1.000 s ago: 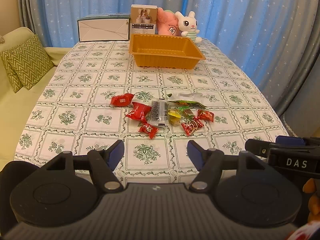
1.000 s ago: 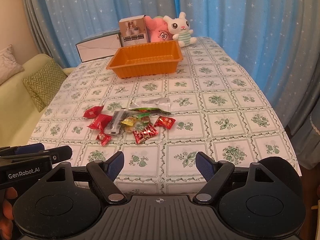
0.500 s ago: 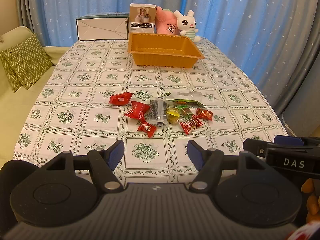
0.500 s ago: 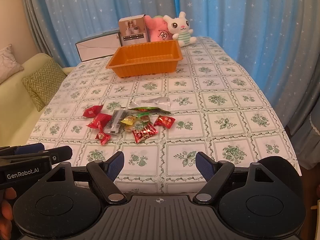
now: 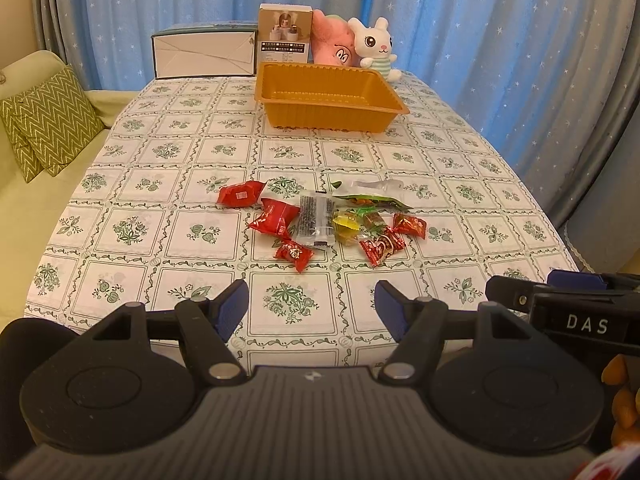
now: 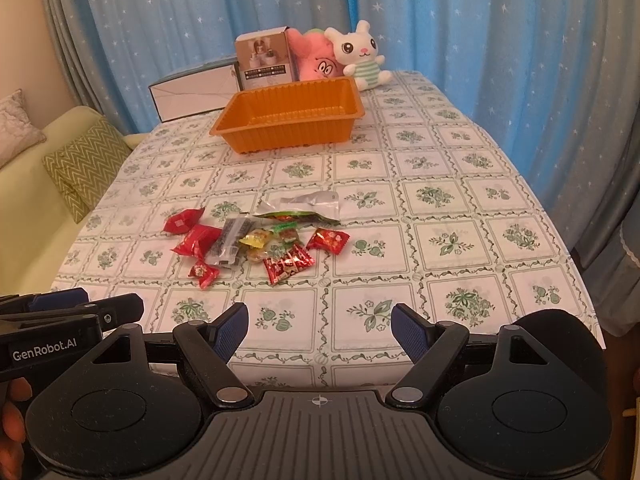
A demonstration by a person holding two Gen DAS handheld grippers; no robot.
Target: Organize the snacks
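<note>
Snacks [image 5: 332, 222], a loose pile of wrapped pieces, lie mid-worktop [image 5: 168, 184], straight ahead of both tools and short of the orange tray [image 5: 332, 102]; nothing in the tray yet. Left tool [image 5: 311, 306] has its jaws spread wide and empty, and the pile sits almost dead centre ahead, red candy [image 5: 294, 254] nearest. Right tool [image 6: 320, 330] is likewise spread and empty; the pile [image 6: 260, 240] lies ahead but off to its left. Pile's long axis runs left-right across the approach. Left tool looks better lined up; tray is well beyond the pile, so the carry goes forward.
</note>
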